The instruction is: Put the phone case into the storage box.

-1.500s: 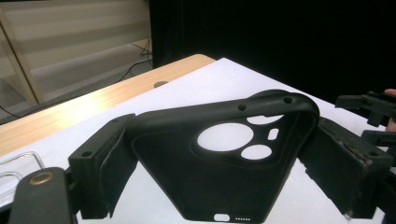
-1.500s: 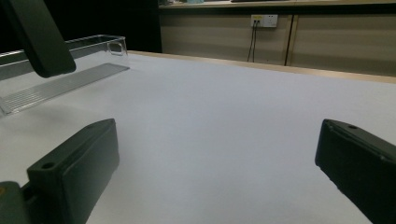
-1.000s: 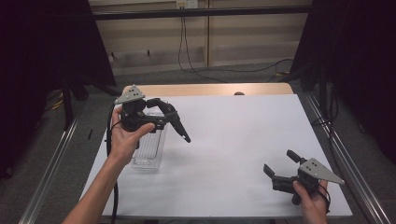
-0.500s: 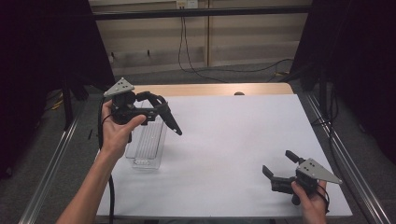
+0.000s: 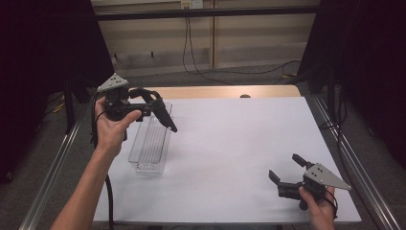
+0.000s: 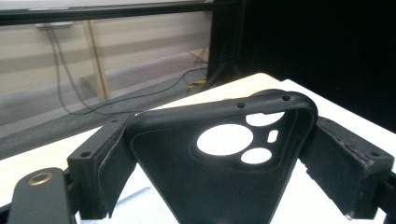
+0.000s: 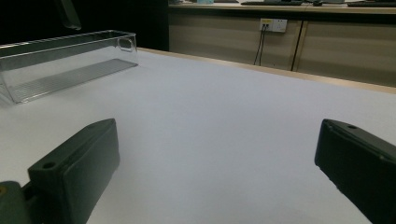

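**pk_rig:** Two tongs here. Left tongs [image 5: 165,117] are clamped on a soft black phone case with round camera cutouts [image 6: 224,158], held up off the white bench [image 5: 230,143], tip angled down right over the clear plastic rectangular tray [image 5: 151,143].

**mossy:** And the right tongs [image 5: 287,171]?

**pk_rig:** Wide open, nothing between them, sitting low by the bench's near right corner, well apart from the tray. Tray looks empty from that side [image 7: 65,60].
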Tool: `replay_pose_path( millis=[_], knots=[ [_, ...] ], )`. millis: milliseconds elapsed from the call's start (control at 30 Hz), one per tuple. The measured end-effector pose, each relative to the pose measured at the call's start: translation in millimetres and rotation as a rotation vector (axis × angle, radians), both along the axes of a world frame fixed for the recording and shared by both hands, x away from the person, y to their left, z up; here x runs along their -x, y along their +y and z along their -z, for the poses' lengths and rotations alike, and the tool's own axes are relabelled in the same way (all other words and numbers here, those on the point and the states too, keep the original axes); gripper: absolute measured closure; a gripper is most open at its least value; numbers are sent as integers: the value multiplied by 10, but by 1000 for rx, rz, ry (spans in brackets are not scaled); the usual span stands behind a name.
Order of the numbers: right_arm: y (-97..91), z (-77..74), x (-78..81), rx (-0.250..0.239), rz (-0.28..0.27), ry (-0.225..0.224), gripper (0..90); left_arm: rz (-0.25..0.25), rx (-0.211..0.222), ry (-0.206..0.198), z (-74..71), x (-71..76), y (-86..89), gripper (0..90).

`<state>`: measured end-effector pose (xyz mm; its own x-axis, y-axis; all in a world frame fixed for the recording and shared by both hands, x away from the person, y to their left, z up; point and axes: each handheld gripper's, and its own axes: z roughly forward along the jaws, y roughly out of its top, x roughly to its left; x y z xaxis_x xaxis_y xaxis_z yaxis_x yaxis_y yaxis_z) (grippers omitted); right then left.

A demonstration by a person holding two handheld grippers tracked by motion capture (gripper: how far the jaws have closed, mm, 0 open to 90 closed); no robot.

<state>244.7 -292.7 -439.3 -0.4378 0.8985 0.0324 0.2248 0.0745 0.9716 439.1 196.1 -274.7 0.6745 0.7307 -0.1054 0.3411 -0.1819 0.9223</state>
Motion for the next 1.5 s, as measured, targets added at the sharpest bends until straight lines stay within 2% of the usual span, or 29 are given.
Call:
replay_pose_path(
  millis=[133,300,667,833,1033,1133,1500],
  knots=[
    [-1,6,-5,-2,-1,10,0,-24,-11,-1,-6,-50,48,135],
    [-3,9,-6,-4,0,11,0,-52,0,-7,-8,-89,87,135],
    [-6,6,-1,-7,-2,11,0,-124,-33,-12,2,-239,153,135],
    [-5,6,0,-8,-5,12,0,-162,-24,-8,30,-318,193,134],
    [-8,6,-2,-9,-2,13,0,-199,-41,-20,58,-375,156,135],
    [-7,7,-2,-10,-3,15,0,-214,-35,-12,66,-414,135,135],
    [-9,13,-5,-14,-11,22,0,-248,-58,-3,126,-578,46,135]
  ],
)
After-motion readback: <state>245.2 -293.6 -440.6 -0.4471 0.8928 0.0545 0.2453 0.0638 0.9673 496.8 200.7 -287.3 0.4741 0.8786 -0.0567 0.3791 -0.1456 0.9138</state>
